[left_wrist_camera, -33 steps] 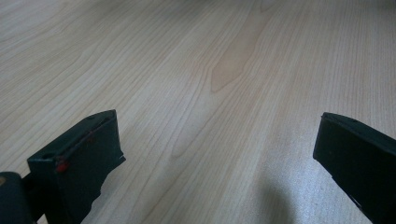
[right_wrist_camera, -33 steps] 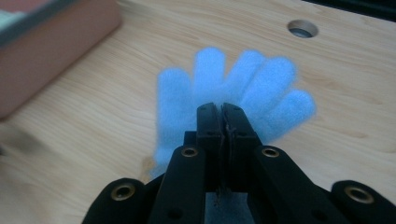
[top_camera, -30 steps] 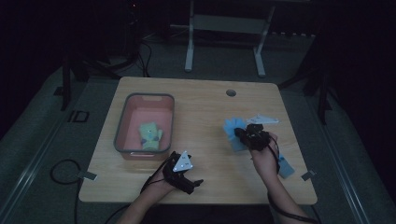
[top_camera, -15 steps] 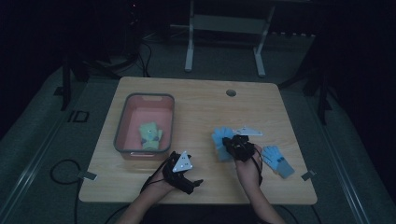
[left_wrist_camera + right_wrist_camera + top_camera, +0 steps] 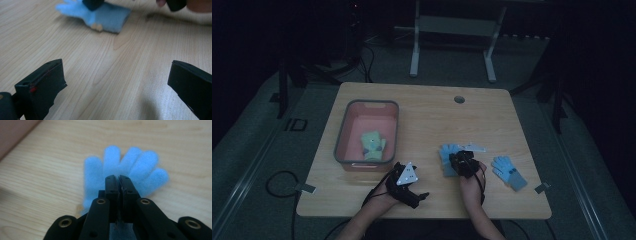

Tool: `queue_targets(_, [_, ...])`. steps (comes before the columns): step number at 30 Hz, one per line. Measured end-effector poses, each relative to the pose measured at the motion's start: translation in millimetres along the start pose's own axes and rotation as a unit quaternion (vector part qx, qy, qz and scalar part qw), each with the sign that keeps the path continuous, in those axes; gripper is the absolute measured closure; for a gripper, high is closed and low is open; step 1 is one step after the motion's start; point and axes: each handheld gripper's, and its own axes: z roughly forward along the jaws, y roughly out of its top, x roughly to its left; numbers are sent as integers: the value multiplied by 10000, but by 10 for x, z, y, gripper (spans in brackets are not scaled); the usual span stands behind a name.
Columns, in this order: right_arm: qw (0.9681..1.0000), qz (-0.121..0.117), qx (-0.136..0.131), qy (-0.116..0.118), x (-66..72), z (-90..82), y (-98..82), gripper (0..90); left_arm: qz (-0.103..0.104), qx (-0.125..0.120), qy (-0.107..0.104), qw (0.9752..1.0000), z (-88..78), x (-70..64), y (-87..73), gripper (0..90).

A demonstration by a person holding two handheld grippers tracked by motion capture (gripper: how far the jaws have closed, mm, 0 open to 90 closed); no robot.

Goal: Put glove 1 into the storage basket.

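Observation:
A light blue glove [image 5: 446, 153] lies flat on the wooden table [image 5: 422, 115], right of centre. My right gripper [image 5: 455, 160] is shut on the blue glove near its palm. In the right gripper view the jaws [image 5: 118, 179] are pressed together over the glove [image 5: 135, 162], whose fingers spread away from me. My left gripper [image 5: 419, 197] rests near the front edge and is open. Its jaws [image 5: 117, 75] stand wide apart with only bare wood between them. In the left gripper view the blue glove [image 5: 105, 15] lies farther ahead.
A second blue glove [image 5: 510, 173] lies to the right of my right hand. A pink bin [image 5: 343, 131] at the left holds a green glove [image 5: 373, 145]. A round cable hole [image 5: 459, 99] sits near the table's far edge.
My right gripper has carried the blue glove leftward and toward me, and lowered it onto the table. The left gripper has stayed where it was.

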Motion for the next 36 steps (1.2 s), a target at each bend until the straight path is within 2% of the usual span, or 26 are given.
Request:
queue_targets(4, [10000, 64, -8, -41, -7, 73, -49, 829, 78, 12, 40, 10000, -1, -15, -3, 7])
queue_targets(7, [10000, 38, -4, 32, -13, 76, -47, 748, 81, 30, 21, 10000, 4, -18, -9, 7])
queue_targets(9, [10000, -19, -39, 28, -19, 35, -24, 714, 56, 24, -2, 10000, 7, -18, -13, 7])
queue_targets(12, [9997, -130, -61, 179, -78, -66, 61, 663, 49, 7, -5, 10000, 1, -10, -13, 7])
queue_targets(15, [9990, -361, -137, 204, -169, -208, 172, 623, 28, 3, 26, 10000, -7, 5, -14, 7])
queue_targets(19, [9976, -576, -196, 318, -361, -390, 264, 617, 2, -20, 22, 10000, -19, 24, -20, 7])
queue_targets(20, [9974, -602, -197, 336, -427, -431, 270, 617, -6, -24, 0, 10000, -19, 26, -21, 7])
queue_targets(21, [9971, -572, -197, 468, -501, -469, 271, 618, -13, -11, -3, 10000, -17, 27, -23, 7])
queue_targets(23, [9965, -621, -214, 517, -635, -539, 265, 618, -11, -1, -6, 10000, -9, 28, -26, 7])
queue_targets(24, [9953, -712, -217, 612, -698, -573, 257, 615, -2, 9, -8, 10000, -5, 29, -27, 7])
queue_targets(26, [9949, -766, -213, 628, -832, -655, 226, 614, 2, 8, -13, 10000, -3, 28, -27, 7])
queue_targets(32, [9959, -611, -100, 654, -1161, -860, 101, 607, 24, 30, 14, 10000, 9, 27, -25, 7])
queue_targets(36, [9941, -828, -20, 697, -1364, -938, 7, 607, 38, 30, 4, 10000, 12, 19, -22, 7])
